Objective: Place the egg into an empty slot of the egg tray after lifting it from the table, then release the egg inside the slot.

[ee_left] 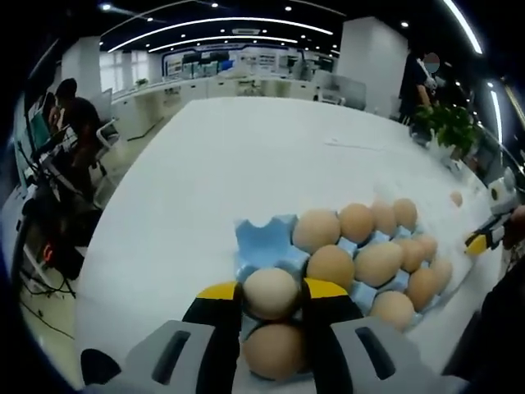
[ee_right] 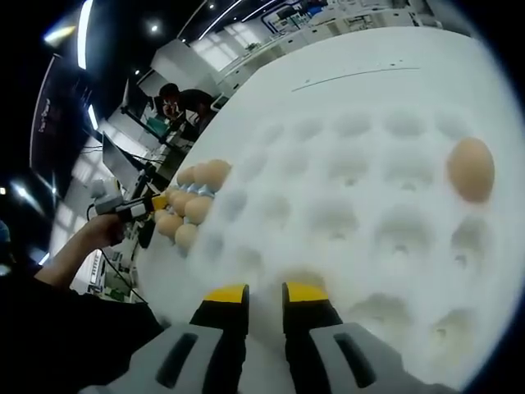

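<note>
- Office space with ceiling light strips and desks lies behind a large white table [ee_left: 246, 156], where the work is done; a person [ee_left: 70, 115] sits at a desk at the far left of the left gripper view, and a green plant [ee_left: 449, 123] stands at the far edge.
- On the table sits the blue egg tray [ee_left: 261, 245], most of its slots already filled with brown eggs; one bare slot shows at its near-left corner.
- In the right gripper view a white dimpled tray [ee_right: 361, 205] lies under the right gripper [ee_right: 265, 294], with one loose egg [ee_right: 471, 169] well apart at the right; I judge this is the supply for later.
- Left gripper [ee_left: 271, 289] has its yellow-tipped jaws closed on the pale egg [ee_left: 271, 291], held just above the tray, so I judge it is being brought to the free slot.
- Neighbour eggs are very close, one just under the jaws, so the descent may knock them.
- Right gripper's jaws stand a little apart and hold nothing; it waits out of the way.
</note>
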`<state>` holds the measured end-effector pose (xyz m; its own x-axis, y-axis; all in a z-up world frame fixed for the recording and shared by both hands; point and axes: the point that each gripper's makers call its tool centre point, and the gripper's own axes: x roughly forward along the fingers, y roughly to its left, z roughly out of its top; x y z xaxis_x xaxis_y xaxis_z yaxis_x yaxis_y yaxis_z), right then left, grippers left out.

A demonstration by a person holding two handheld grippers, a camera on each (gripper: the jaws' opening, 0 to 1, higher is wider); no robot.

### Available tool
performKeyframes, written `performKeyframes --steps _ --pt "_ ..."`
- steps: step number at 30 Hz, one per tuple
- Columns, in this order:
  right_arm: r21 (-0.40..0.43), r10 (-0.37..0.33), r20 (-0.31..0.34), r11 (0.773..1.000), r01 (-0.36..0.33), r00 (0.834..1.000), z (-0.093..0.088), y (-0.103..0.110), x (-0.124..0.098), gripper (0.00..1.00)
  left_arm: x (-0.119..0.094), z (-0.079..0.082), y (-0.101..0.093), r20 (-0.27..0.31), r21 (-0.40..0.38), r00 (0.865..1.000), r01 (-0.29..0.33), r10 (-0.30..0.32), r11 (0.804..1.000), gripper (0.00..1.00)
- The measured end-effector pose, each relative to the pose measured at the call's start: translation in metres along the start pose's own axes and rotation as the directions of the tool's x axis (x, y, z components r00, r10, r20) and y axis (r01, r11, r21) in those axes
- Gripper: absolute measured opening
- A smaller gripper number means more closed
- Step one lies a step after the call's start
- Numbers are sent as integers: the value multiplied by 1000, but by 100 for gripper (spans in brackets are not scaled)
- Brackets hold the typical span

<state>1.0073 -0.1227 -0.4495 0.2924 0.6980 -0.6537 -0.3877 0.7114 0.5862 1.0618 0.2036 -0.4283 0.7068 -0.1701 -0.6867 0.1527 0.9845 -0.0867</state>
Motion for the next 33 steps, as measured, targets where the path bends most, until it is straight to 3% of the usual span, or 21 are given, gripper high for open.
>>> performKeyframes --steps 7,12,14,18,24,33 --pt "3 3 2 1000 -3 1000 0 0 0 16 -10 -3 -5 14 6 1000 7 -7 1000 35" --pt "4 6 1 1000 -6 1000 0 0 0 16 -16 2 -15 26 36 999 34 -35 999 50" --pt "6 8 1 1000 -8 1000 0 0 0 16 -18 7 -20 39 36 998 47 -49 998 51" --pt "2 8 4 1000 -8 1000 1 0 1 16 -21 23 -35 84 30 993 77 -80 997 51" --pt "0 11 10 1000 -11 1000 1 -1 1 16 -20 35 -74 83 125 984 149 -160 981 51" --pt "-6 15 16 1000 -14 1000 2 0 1 16 -8 31 -112 39 244 975 204 -220 948 53"
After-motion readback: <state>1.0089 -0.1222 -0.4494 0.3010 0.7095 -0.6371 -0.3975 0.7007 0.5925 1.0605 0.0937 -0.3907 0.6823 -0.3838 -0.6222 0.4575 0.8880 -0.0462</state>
